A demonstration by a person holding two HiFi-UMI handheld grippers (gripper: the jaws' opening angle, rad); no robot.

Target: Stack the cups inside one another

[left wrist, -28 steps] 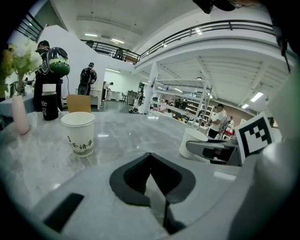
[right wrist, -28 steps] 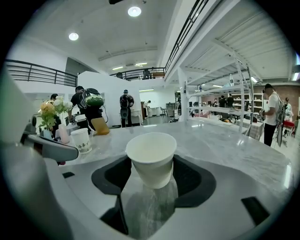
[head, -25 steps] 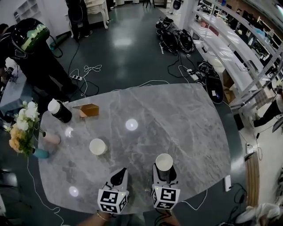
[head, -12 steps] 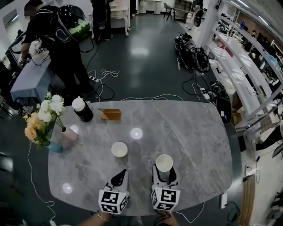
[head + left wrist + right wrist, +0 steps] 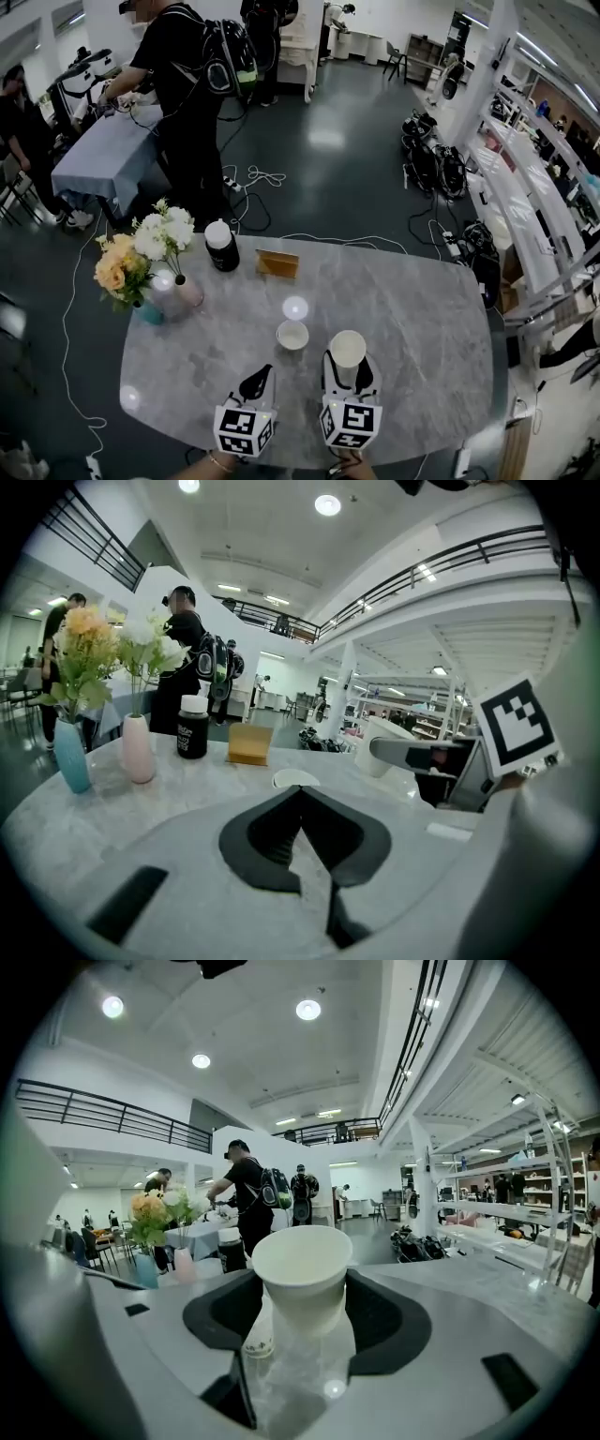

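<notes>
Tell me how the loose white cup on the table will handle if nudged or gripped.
The cup looks like thin paper, so probably light and easily slid or tipped on the polished table. Its open rim would likely buckle under a hard squeeze.

Glossy veined marble table (image 5: 422,319); matt white paper cup (image 5: 348,348)

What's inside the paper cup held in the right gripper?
From the head view the paper cup looks empty: only pale inner wall shows. The jaws of the right gripper cover its lower sides; the right gripper view shows only rim and outer wall.
</notes>
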